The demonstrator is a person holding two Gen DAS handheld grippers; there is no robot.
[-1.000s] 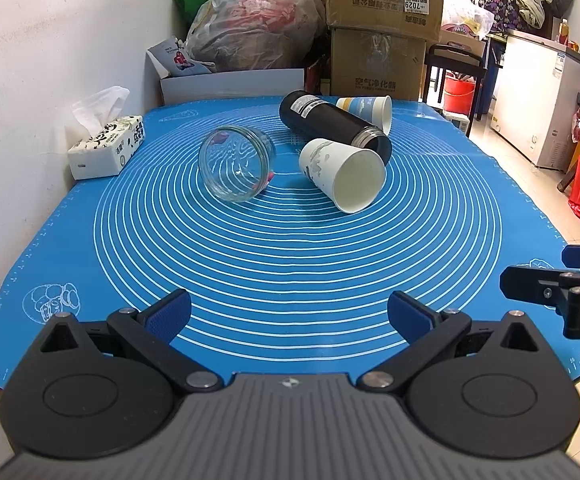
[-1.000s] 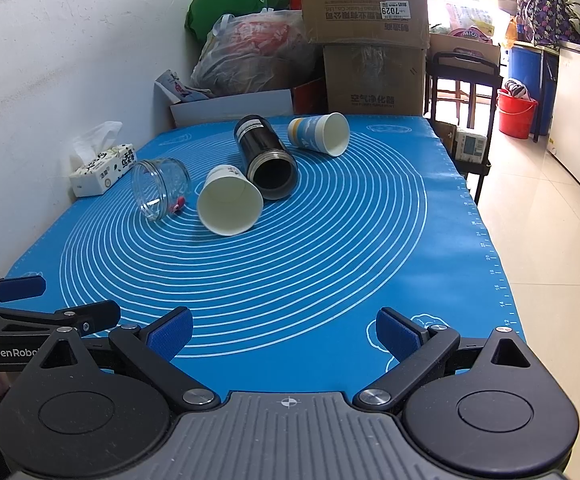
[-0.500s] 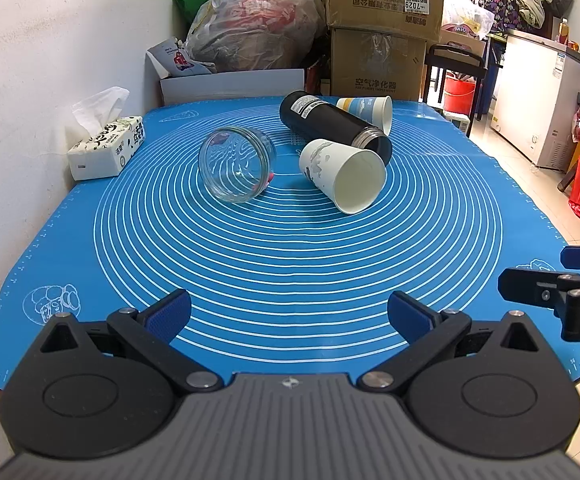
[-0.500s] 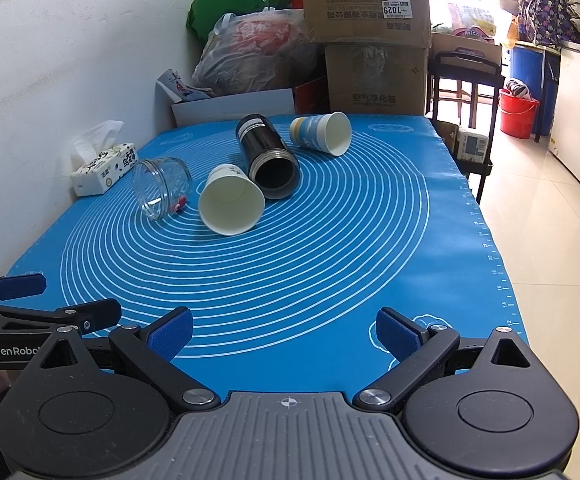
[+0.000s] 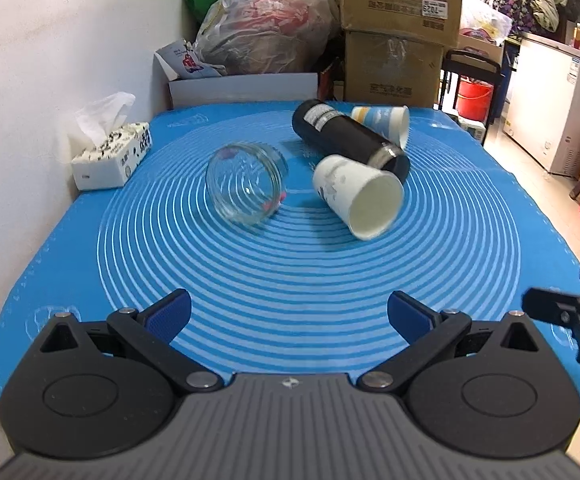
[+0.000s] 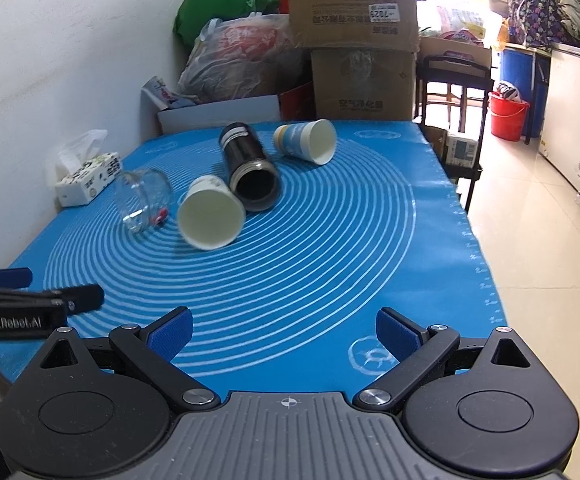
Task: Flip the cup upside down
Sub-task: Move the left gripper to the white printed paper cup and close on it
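Note:
A white paper cup [image 5: 356,196] lies on its side on the blue mat [image 5: 290,272], mouth toward me; it also shows in the right wrist view [image 6: 211,212]. A glass jar [image 5: 246,182] lies on its side to its left, and shows in the right wrist view [image 6: 144,200]. A black flask [image 5: 350,138] and a blue-and-yellow paper cup [image 5: 384,122] lie behind. My left gripper [image 5: 289,314] is open and empty, well short of the cups. My right gripper [image 6: 284,332] is open and empty over the mat's near edge.
A tissue box [image 5: 110,154] stands at the mat's left edge by the wall. Cardboard boxes [image 5: 398,32] and plastic bags [image 5: 266,36] are piled behind the table. The table's right edge [image 6: 470,220] drops to tiled floor. The left gripper shows in the right view [image 6: 30,308].
Both grippers have moved slightly forward toward the cups. The cups, jar and flask have not moved.

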